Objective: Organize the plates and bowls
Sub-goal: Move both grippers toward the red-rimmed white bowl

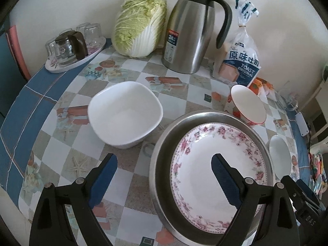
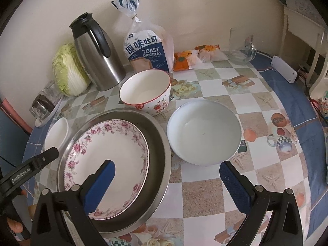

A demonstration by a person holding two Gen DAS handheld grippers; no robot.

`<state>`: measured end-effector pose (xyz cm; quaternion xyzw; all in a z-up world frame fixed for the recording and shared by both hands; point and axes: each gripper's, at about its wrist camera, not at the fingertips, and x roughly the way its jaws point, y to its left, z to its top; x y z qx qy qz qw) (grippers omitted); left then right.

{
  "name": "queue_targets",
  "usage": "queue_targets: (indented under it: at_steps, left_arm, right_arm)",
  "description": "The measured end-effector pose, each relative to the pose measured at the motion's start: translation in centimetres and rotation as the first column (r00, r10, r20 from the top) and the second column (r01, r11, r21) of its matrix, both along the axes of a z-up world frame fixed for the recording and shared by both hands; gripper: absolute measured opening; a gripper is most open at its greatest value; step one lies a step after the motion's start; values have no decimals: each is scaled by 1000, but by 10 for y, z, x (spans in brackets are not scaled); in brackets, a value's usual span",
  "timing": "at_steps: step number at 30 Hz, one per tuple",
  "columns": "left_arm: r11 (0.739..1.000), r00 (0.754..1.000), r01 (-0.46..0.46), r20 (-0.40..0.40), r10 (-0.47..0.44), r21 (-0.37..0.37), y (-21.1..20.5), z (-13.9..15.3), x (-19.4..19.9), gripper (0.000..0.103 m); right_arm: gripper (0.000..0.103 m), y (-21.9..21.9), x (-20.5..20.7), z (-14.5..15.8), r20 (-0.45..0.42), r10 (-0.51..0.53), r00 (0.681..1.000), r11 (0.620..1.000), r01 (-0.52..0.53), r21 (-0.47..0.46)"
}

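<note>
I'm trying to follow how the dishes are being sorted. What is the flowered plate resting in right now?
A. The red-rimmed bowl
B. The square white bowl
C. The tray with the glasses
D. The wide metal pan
D: the flowered plate lies inside the wide metal pan, whose steel rim circles it in both views; the bowls stand apart on the table.

A round table (image 2: pixel 205 194) under a patterned checked cloth carries a steel pan (image 2: pixel 157 149), three bowls, a thermos jug (image 2: pixel 98 61), a cabbage (image 2: pixel 67 71) and a toast bag (image 2: pixel 147 51). A tray of glasses (image 1: pixel 73 61) sits at its far left edge, and a glass jug (image 2: pixel 242 49) at the far right.
</note>
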<state>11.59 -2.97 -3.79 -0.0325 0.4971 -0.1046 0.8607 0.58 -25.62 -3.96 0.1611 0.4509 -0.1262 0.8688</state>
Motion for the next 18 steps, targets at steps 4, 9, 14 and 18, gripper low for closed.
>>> queue_targets:
  at_steps: [4, 9, 14, 18]
  left_arm:
    - [1000, 1000, 7, -22, -7, -7, -1, -1, 4, 93]
    - [999, 1000, 10, 17, -11, 35, -5, 6, 14, 93]
    - [998, 997, 30, 65, -34, 59, -11, 28, 33, 93]
    - [997, 995, 67, 65, -70, 50, -24, 46, 56, 93]
  right_arm:
    - [103, 0, 2, -2, 0, -1, 1000, 1000, 1, -7]
    - [103, -1, 9, 0, -2, -9, 1000, 999, 9, -48]
    - [103, -8, 22, 9, 23, -12, 1000, 998, 14, -56]
    - [103, -14, 41, 18, 41, 21, 999, 1000, -22, 15]
